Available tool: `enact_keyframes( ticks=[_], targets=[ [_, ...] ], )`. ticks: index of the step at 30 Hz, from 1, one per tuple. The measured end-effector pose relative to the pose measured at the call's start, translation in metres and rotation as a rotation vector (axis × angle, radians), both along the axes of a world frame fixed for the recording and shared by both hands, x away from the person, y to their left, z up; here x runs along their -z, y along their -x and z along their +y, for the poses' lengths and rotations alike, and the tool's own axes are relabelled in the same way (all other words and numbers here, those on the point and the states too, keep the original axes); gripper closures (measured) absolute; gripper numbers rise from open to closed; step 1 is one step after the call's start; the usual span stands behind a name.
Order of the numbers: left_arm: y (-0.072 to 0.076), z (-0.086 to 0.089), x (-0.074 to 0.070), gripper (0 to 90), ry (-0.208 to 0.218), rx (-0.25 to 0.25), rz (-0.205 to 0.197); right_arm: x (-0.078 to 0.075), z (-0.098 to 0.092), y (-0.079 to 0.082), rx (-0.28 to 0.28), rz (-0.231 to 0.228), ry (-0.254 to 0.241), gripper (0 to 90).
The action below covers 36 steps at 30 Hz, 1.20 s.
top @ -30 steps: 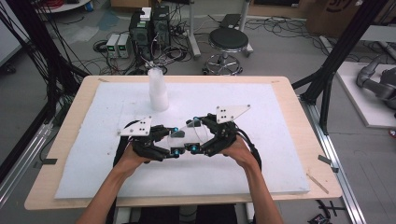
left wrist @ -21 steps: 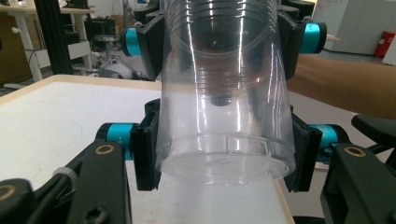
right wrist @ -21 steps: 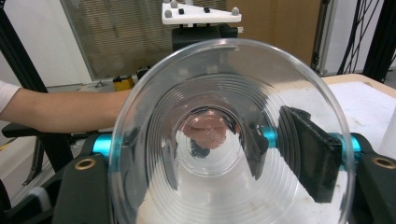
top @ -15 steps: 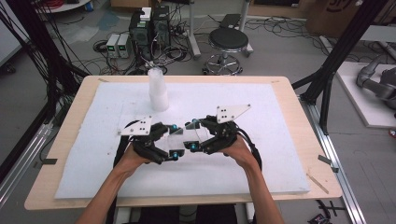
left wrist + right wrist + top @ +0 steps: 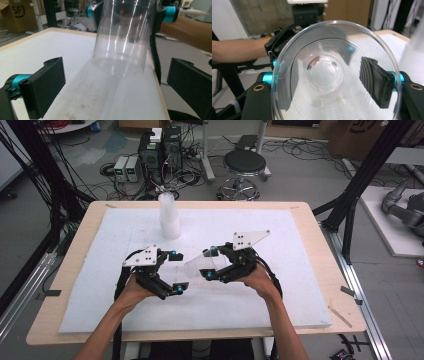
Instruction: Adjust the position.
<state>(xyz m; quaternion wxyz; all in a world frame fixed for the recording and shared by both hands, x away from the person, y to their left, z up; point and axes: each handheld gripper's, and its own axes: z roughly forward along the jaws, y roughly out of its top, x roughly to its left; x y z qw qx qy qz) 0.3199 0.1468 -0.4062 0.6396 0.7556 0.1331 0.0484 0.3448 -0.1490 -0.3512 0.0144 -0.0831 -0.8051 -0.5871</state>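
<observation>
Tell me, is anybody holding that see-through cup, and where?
The right gripper holds the clear cup near its open rim, one finger inside. The left gripper has just opened its fingers and holds nothing.

Looks like a robotics lab. Black frame struts [image 5: 362, 180] around a padded surface [image 5: 300, 250], tangled cables [image 5: 45, 180], electronics boxes [image 5: 160, 150], a stool [image 5: 244, 165] on bare floor.
</observation>
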Motion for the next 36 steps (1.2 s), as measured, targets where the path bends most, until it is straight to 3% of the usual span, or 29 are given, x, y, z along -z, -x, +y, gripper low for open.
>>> enact_keyframes(
  ticks=[4,8,16,24,28,31,36],
  targets=[
    [0.002,0.013,0.007,1.7,-0.028,-0.055,0.022,-0.003,-0.005,-0.004,0.036,0.019,0.041,32.1],
    [0.007,0.029,0.017,1.7,-0.045,-0.179,0.027,-0.007,-0.007,-0.007,0.086,0.033,0.117,32.4],
    [0.016,0.055,0.032,1.7,-0.094,-0.340,0.056,-0.014,-0.007,-0.020,0.217,0.067,0.300,32.9],
    [0.026,0.071,0.048,1.8,-0.116,-0.500,0.063,-0.018,-0.001,-0.029,0.295,0.075,0.461,33.1],
    [0.028,0.076,0.053,1.8,-0.096,-0.533,0.069,-0.019,0.002,-0.032,0.330,0.080,0.510,33.2],
    [0.028,0.078,0.055,1.8,-0.090,-0.530,0.067,-0.018,0.004,-0.033,0.342,0.080,0.537,33.2],
    [0.027,0.082,0.058,1.8,-0.070,-0.540,0.070,-0.017,0.005,-0.034,0.355,0.084,0.544,33.3]
  ],
)
